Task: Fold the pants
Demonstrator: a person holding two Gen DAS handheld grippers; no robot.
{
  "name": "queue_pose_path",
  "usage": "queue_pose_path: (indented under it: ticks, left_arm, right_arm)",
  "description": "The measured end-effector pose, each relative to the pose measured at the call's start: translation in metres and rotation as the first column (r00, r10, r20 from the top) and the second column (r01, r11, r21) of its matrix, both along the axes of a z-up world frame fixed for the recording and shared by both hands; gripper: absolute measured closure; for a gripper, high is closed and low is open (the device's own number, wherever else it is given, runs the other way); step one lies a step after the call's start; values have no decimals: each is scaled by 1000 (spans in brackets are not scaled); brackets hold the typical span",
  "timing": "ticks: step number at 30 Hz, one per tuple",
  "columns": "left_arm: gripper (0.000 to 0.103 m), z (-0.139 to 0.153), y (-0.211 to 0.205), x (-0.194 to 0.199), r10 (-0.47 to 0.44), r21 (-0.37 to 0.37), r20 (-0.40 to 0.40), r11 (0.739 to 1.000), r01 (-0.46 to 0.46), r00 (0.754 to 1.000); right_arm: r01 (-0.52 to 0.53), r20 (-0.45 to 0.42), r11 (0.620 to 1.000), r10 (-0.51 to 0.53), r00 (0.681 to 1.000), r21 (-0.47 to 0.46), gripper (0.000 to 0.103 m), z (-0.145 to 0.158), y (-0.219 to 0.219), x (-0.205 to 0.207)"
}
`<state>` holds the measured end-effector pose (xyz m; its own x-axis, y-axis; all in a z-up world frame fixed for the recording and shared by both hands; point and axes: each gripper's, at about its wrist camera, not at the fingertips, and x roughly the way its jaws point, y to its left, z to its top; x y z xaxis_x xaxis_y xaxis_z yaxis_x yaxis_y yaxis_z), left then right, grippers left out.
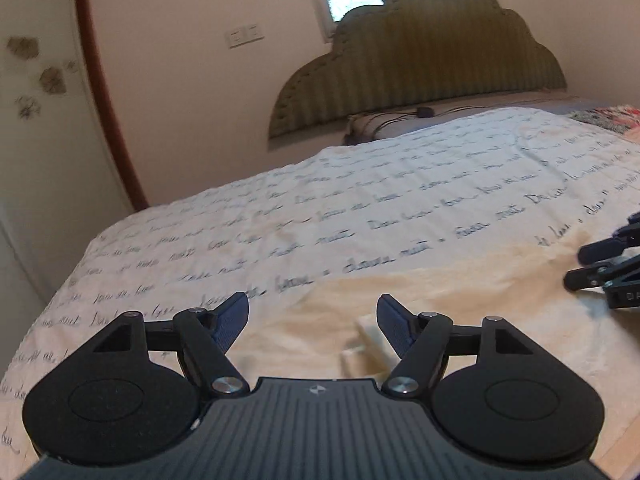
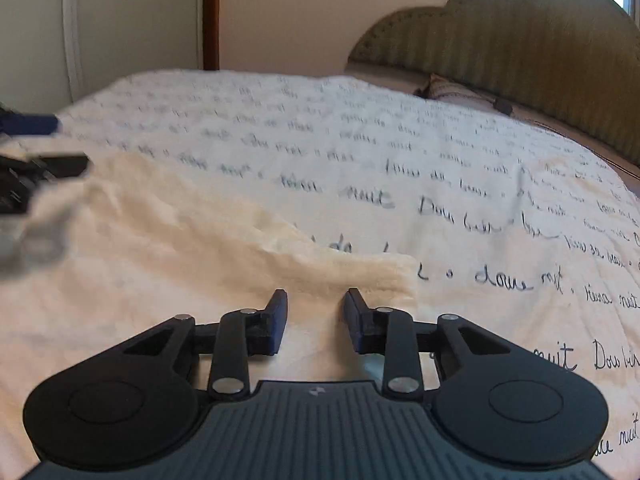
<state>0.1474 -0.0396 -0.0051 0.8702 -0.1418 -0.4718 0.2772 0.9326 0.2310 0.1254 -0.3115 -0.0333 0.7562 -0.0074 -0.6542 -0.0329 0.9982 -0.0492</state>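
One pair of cream pants (image 2: 168, 240) is lying flat on the bed (image 1: 360, 184), right under both claws. Left claw (image 1: 312, 322) and right claw (image 2: 315, 320) both have their jaws apart, holding nothing. I'd grab the near edge at two spots, level with each other, so the fold comes out straight.

Pants (image 2: 160, 240) lying on bedspread (image 1: 360, 200) at near edge of bed; left gripper (image 1: 312, 326) and right gripper (image 2: 316, 320) hovering over pants, left of one another; headboard (image 1: 420, 60) standing behind, pillow (image 1: 384, 124) lying before it.
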Motion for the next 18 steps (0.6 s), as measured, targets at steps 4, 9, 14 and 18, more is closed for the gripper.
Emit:
queue_pose_path:
  ticks: [4, 9, 14, 18]
  left_arm:
    - [28, 7, 55, 10, 51, -222, -143, 972, -82, 988]
    - [27, 2, 69, 13, -137, -453, -300, 892, -14, 944]
    - [25, -12, 50, 18, -182, -451, -355, 893, 2, 917]
    - [26, -11, 45, 15, -102, -404, -314, 914, -35, 944]
  right_arm:
    - [56, 83, 997, -51, 995, -52, 68, 17, 17, -27]
    - [-185, 189, 982, 175, 966, 35, 68, 38, 78, -74]
    - [-421, 185, 905, 424, 887, -55, 68, 33, 150, -96]
    - [-460, 155, 866, 490, 857, -195, 68, 22, 180, -98]
